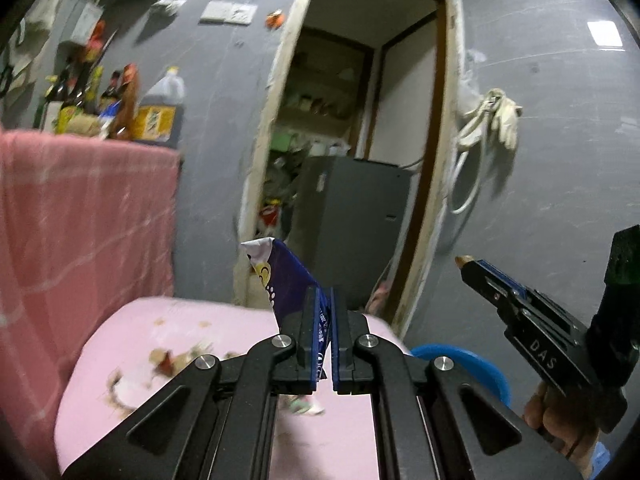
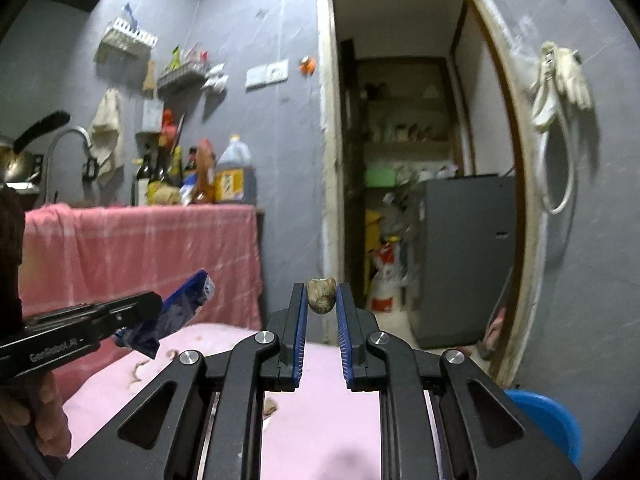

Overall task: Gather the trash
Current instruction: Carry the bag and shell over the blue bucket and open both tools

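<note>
My left gripper point(image 1: 325, 294) is shut on a blue and white snack wrapper point(image 1: 280, 276), which sticks up and left from the pads, held above the pink table point(image 1: 132, 344). From the right wrist view the same left gripper point(image 2: 158, 304) comes in from the left with the wrapper point(image 2: 180, 312) in its tip. My right gripper point(image 2: 321, 294) is shut on a small brown nutshell point(image 2: 321, 296), pinched at the fingertips. In the left wrist view the right gripper point(image 1: 466, 261) hangs at the right with the brown shell point(image 1: 464, 259) at its tip. Scraps point(image 1: 160, 364) lie on the pink table.
A blue bin point(image 2: 548, 416) stands low at the right beside the table. Behind are a pink-draped counter point(image 2: 140, 248) with bottles, a grey wall and an open doorway point(image 2: 420, 160) to a cluttered storeroom with a grey box point(image 2: 464, 256). A cable and gloves point(image 2: 560, 80) hang right of it.
</note>
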